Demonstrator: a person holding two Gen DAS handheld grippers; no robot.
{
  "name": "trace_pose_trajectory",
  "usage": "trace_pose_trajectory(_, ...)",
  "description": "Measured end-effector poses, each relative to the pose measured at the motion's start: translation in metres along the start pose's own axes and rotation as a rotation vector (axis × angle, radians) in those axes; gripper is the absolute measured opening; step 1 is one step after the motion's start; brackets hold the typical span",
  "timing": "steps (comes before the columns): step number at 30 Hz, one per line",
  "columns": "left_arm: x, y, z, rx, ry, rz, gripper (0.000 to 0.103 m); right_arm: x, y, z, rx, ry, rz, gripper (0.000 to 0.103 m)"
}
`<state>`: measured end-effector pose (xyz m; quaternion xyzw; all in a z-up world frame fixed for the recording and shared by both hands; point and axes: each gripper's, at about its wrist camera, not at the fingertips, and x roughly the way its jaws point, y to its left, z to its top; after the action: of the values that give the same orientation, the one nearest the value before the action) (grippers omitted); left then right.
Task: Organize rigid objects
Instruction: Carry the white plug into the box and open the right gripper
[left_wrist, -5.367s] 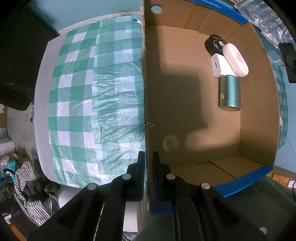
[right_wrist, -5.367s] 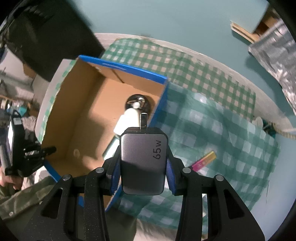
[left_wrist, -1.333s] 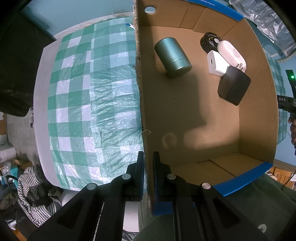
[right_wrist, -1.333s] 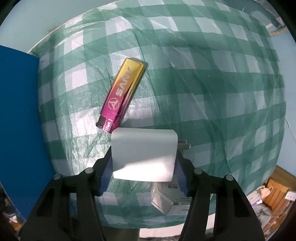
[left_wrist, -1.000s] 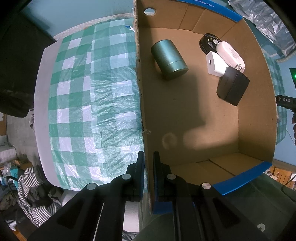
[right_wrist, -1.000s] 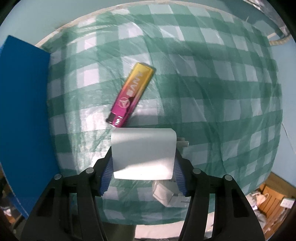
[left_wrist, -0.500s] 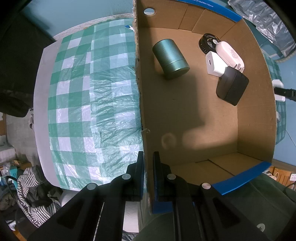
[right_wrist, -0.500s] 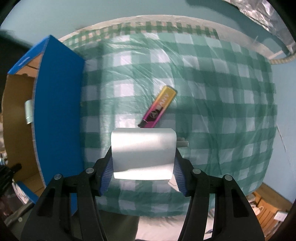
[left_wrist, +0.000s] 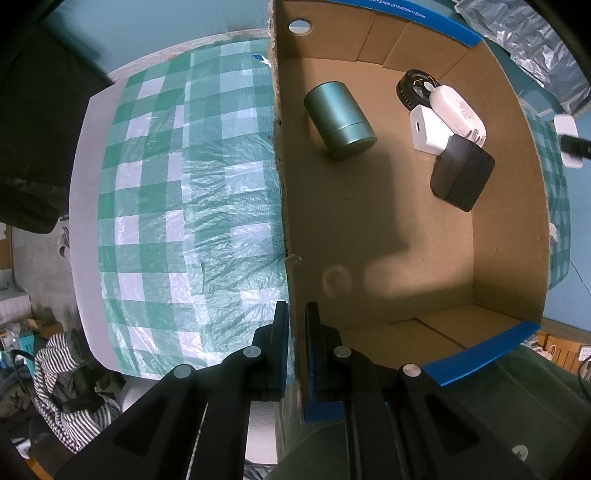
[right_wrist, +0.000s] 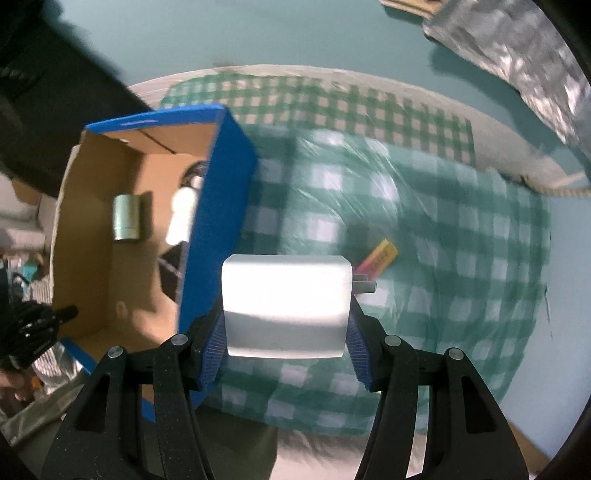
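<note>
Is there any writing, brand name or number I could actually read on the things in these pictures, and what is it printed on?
"(315x230x115)mm", with blurred characters before it: white print on the blue outer rim of the brown cardboard box.
Faint grey marking on the white oval charger inside the box: too small to read.
Dark lettering on the pink-and-yellow lighter on the green checked tablecloth: blurred, unreadable.
White plug-in charger held in the right gripper: no text visible.
</note>
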<state>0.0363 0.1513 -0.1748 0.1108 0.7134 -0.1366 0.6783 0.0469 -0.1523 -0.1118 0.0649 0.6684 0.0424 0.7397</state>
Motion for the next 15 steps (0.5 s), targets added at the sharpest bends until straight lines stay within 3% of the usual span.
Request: trace_pose_trajectory(15, -0.003, 0.000, 0.000, -0.001, -0.007, -0.004, 0.008, 0.011, 0.071, 0.045, -0.218, -0.005, -0.003, 0.058)
